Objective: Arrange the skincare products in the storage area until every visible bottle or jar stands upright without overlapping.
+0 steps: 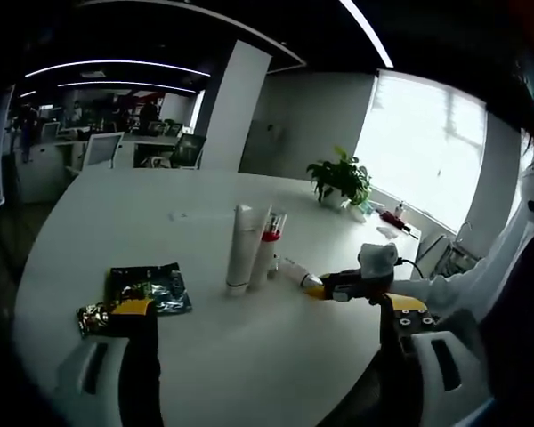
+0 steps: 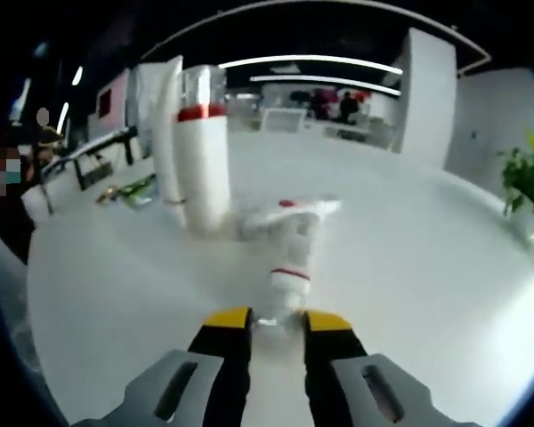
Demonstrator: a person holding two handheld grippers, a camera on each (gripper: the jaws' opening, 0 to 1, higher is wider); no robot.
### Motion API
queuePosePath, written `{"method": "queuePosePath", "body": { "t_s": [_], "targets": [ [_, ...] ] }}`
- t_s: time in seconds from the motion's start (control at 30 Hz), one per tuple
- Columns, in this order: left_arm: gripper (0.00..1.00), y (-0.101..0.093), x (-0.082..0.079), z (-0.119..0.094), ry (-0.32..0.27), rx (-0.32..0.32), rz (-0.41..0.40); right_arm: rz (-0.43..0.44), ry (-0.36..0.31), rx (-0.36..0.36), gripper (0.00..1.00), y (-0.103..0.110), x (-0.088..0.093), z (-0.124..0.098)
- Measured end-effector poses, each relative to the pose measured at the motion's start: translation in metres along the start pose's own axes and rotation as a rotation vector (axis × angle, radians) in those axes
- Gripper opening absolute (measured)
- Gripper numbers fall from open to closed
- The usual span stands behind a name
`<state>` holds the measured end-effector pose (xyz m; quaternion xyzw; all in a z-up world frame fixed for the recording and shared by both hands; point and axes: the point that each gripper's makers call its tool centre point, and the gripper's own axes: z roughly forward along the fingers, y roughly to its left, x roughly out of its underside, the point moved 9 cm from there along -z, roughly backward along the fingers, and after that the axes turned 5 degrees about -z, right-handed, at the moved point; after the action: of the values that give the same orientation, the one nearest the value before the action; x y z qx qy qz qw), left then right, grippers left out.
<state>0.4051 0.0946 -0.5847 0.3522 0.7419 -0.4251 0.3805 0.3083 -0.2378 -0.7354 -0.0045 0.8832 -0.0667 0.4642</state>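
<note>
Two white tubes [image 1: 241, 247] stand upright side by side mid-table, one with a red band [image 1: 267, 249]; a small bottle [image 2: 287, 267] lies flat just beside them, its end clamped between the right gripper [image 2: 277, 322] jaws; the left gripper [image 1: 267, 311] hangs wide apart near dark sachets [image 1: 147, 289] on the white table [image 1: 116, 213]; a potted plant [image 1: 341, 181] sits beyond.

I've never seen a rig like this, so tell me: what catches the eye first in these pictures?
Two tall white tubes, one with a red band, stand upright together mid-way across the big round white table. Beside them a small white tube lies on its side, with the yellow-tipped right gripper closing in on its end. Dark shiny sachets lie flat nearer the left gripper.
</note>
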Motion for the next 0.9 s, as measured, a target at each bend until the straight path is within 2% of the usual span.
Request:
{"method": "queuePosePath", "body": {
  "t_s": [0.2,0.53,0.77,0.87,0.9],
  "targets": [
    [0.99,-0.002,0.002,0.003,0.010,0.013,0.006,0.010,0.010,0.003,0.15,-0.003,0.002,-0.005],
    [0.99,-0.009,0.005,0.008,0.015,0.029,0.021,0.076,0.006,-0.036,0.13,-0.006,-0.005,-0.018],
    [0.99,-0.018,0.012,0.017,0.028,0.045,0.059,0.212,0.000,-0.083,0.13,-0.006,-0.008,-0.028],
    [0.99,-0.022,0.016,0.024,0.052,0.049,0.087,0.226,0.004,-0.090,0.13,-0.009,-0.007,-0.030],
    [0.99,-0.023,0.017,0.026,0.055,0.048,0.097,0.270,-0.001,-0.104,0.13,-0.008,-0.007,-0.031]
  ]
}}
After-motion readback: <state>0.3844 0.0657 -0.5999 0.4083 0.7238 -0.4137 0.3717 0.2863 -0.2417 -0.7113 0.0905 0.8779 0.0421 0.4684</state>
